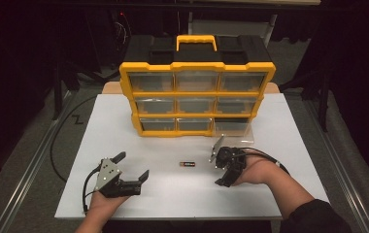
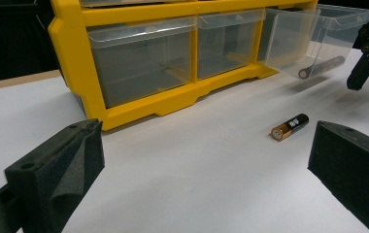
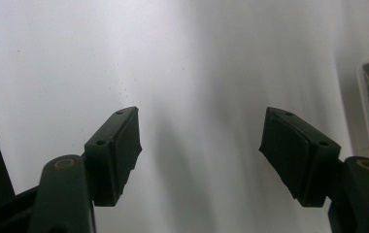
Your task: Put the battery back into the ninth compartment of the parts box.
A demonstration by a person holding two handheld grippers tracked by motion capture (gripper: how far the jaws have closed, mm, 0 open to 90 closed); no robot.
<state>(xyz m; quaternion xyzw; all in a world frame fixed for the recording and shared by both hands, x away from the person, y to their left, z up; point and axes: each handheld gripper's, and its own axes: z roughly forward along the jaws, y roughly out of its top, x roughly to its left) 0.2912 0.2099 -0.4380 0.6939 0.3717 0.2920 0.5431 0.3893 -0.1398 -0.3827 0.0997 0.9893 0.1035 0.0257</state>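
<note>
White table [image 1: 124, 126] — yellow drawer cabinet [image 1: 197, 97] and battery [image 1: 188, 164] on it.

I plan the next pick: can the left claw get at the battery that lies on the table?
Probably yes. The left claw is open, and only bare white table lies between it and the battery; the right claw stands off to the side.

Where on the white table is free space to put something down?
Bare patches: the table left of the yellow organizer, and the front strip between the left gripper and right gripper. Crowded: around the battery and the pulled-out drawer.
</note>
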